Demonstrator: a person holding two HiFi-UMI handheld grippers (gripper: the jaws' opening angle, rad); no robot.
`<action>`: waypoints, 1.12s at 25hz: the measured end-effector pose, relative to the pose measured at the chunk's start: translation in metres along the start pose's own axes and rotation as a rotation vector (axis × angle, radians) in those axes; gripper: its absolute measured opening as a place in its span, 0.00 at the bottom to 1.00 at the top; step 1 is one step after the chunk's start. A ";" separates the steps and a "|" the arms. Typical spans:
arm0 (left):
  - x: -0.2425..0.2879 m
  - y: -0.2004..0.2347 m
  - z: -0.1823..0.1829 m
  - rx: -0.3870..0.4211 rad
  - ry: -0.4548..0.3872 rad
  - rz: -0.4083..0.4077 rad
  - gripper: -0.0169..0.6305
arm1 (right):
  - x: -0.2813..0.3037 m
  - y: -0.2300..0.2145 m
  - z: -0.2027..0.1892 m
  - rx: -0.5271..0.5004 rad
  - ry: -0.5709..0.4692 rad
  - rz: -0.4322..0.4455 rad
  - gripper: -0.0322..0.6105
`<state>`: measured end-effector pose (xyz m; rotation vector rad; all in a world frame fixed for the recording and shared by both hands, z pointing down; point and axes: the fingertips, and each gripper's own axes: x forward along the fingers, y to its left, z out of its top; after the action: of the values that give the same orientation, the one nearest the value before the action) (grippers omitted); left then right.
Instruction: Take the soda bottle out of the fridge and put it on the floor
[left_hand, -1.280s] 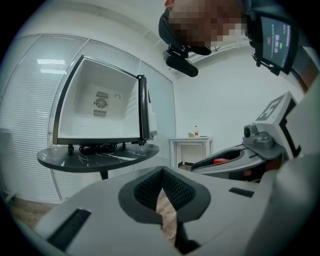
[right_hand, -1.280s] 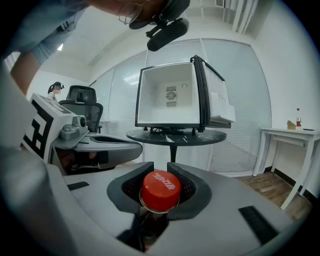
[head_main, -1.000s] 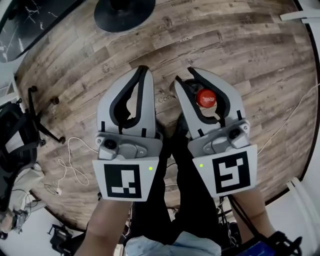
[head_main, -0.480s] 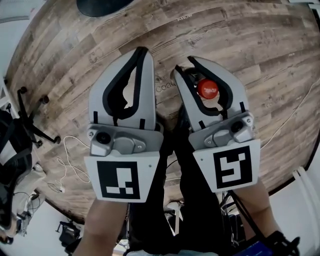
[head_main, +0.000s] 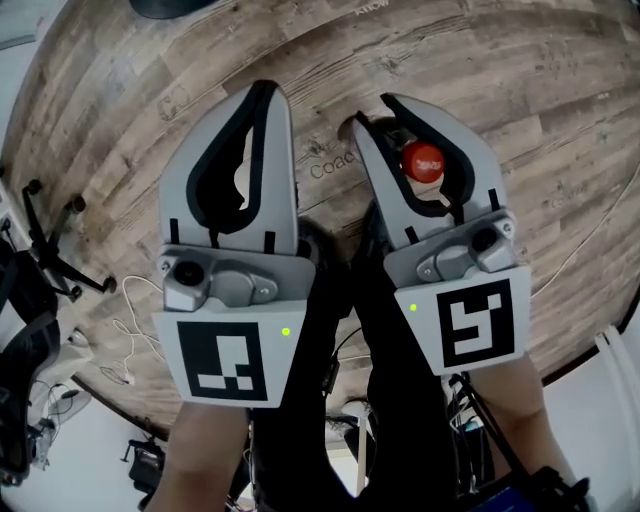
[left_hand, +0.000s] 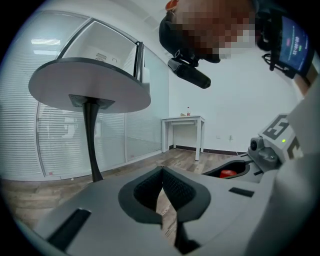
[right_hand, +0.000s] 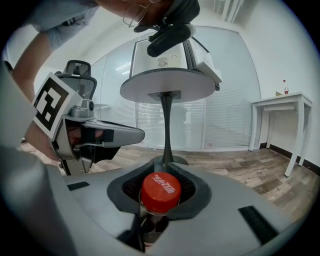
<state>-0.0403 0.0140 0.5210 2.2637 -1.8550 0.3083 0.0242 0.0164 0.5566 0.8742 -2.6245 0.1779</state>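
The soda bottle's red cap (head_main: 424, 160) sits in the hollow between the jaws of my right gripper (head_main: 371, 112), above the wooden floor (head_main: 520, 90). The pads are shut on the bottle's neck just under the cap (right_hand: 160, 191). Its body hangs below the jaws, mostly hidden; whether it touches the floor cannot be told. My left gripper (head_main: 265, 92) is held beside it on the left, shut and empty. In the left gripper view the pads (left_hand: 162, 172) meet with nothing between them, and the cap (left_hand: 228, 173) shows to the right. No fridge is in view.
A round pedestal table (right_hand: 167, 85) stands ahead, its dark base (head_main: 170, 5) at the head view's top edge. Office-chair legs (head_main: 50, 250) and loose cables (head_main: 135, 340) lie at the left. A white desk (right_hand: 280, 102) and glass walls with blinds stand farther off.
Both grippers sit higher and larger in the head view. The table base has slid nearly out at the top. The red cap stays in the right jaws; the left jaws stay closed.
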 end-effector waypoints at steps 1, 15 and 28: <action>0.002 -0.001 -0.007 0.000 0.004 -0.005 0.04 | 0.002 -0.001 -0.007 0.000 0.002 -0.001 0.19; 0.016 -0.008 -0.081 -0.010 0.060 -0.043 0.04 | 0.020 -0.012 -0.094 -0.014 0.038 -0.024 0.19; 0.023 -0.021 -0.120 0.023 0.088 -0.108 0.04 | 0.032 -0.019 -0.156 -0.028 0.077 -0.039 0.19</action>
<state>-0.0195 0.0301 0.6425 2.3151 -1.6884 0.4072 0.0589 0.0189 0.7129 0.8906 -2.5311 0.1604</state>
